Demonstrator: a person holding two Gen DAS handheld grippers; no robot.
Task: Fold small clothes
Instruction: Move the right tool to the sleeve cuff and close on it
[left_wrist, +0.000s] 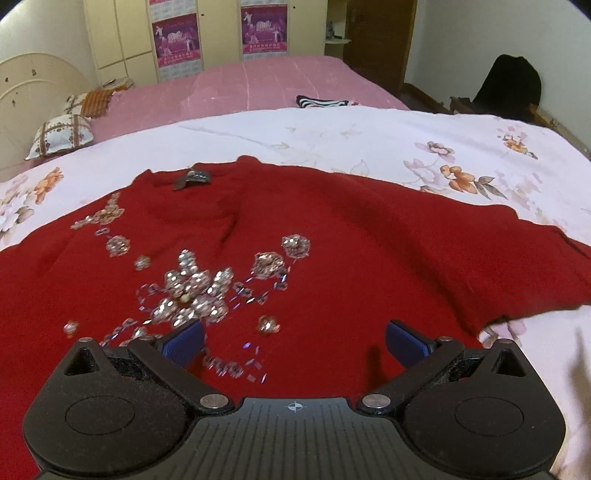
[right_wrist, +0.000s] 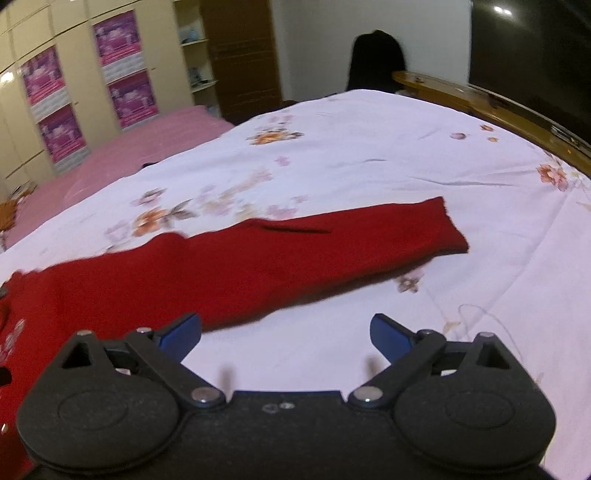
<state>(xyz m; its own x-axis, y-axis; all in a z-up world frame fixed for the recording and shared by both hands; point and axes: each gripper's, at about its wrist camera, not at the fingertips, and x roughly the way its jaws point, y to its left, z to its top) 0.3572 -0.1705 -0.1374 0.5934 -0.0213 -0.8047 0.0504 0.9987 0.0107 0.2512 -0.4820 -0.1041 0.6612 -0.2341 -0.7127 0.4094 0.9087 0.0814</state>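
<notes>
A red knit sweater lies spread flat on a white floral bedspread, its front covered with silvery sequin flowers and a grey label at the neck. My left gripper hovers just above the sweater's body, open, with nothing between its blue pads. In the right wrist view one red sleeve stretches out to the right across the bedspread. My right gripper hangs open over the bare sheet just below that sleeve, with nothing between its pads.
A pink-covered bed lies beyond, with patterned pillows at its left and a striped folded item. Cream wardrobes with purple posters line the far wall. A wooden bed rail runs along the right edge.
</notes>
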